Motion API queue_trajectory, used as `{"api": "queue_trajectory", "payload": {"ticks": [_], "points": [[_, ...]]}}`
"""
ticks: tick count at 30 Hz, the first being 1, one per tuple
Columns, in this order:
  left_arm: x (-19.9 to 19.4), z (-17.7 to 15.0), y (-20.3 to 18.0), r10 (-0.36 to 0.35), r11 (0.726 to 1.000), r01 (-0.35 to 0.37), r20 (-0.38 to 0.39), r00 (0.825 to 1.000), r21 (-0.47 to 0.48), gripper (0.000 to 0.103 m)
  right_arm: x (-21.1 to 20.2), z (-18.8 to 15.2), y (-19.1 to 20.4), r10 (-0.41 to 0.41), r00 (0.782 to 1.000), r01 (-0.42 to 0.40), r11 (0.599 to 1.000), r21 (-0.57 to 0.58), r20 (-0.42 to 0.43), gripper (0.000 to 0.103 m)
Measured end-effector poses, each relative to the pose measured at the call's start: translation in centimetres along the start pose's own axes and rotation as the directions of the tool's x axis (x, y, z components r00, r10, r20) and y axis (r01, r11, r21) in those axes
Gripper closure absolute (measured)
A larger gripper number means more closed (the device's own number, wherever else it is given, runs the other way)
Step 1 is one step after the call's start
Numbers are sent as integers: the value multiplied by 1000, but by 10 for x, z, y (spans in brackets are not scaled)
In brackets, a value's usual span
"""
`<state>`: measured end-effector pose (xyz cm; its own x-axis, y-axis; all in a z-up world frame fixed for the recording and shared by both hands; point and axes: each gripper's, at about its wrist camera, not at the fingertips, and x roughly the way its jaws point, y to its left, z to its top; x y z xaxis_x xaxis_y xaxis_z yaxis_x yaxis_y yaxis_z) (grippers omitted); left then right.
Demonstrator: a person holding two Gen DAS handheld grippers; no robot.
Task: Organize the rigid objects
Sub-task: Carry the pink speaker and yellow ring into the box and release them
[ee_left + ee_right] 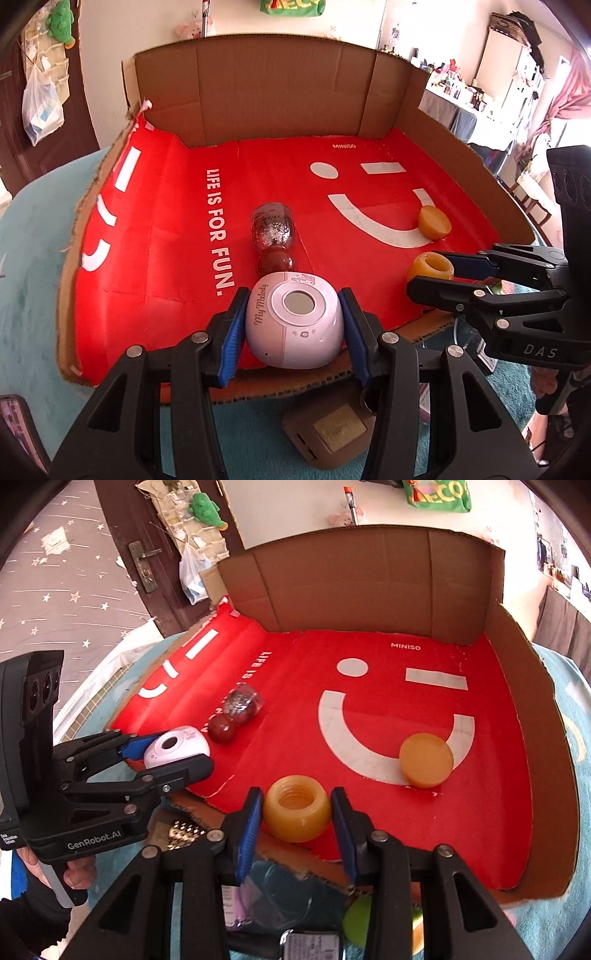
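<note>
Left gripper (291, 325) clenched on pink speaker (293, 325), right gripper (295, 812) on amber jar (297, 812) — both at cardboard tray's (258, 96) near edge

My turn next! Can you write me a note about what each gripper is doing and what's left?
Left gripper: shut on the pink gadget, at the red mat's near edge.
Right gripper: shut on the open amber jar, also at the near edge.
On the mat: amber lid, red ball, glitter bottle.
Done: those three lie on the mat.
Left: set down both held things.
</note>
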<state>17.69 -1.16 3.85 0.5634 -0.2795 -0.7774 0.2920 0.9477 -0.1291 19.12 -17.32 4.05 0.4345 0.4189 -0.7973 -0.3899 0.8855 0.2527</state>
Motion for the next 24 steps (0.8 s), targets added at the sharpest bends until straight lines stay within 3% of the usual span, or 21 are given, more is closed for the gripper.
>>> {"api": "queue_trajectory", "payload": {"ticks": [10, 24], "points": [[22, 11, 3, 7, 1000, -8, -22, 1000, -13, 58, 7, 3, -20, -43, 999, 44, 998, 37, -6, 63], [36, 25, 5, 66, 998, -66, -10, 998, -4, 58, 13, 13, -30, -205, 978, 204, 979, 21, 28, 63]]}}
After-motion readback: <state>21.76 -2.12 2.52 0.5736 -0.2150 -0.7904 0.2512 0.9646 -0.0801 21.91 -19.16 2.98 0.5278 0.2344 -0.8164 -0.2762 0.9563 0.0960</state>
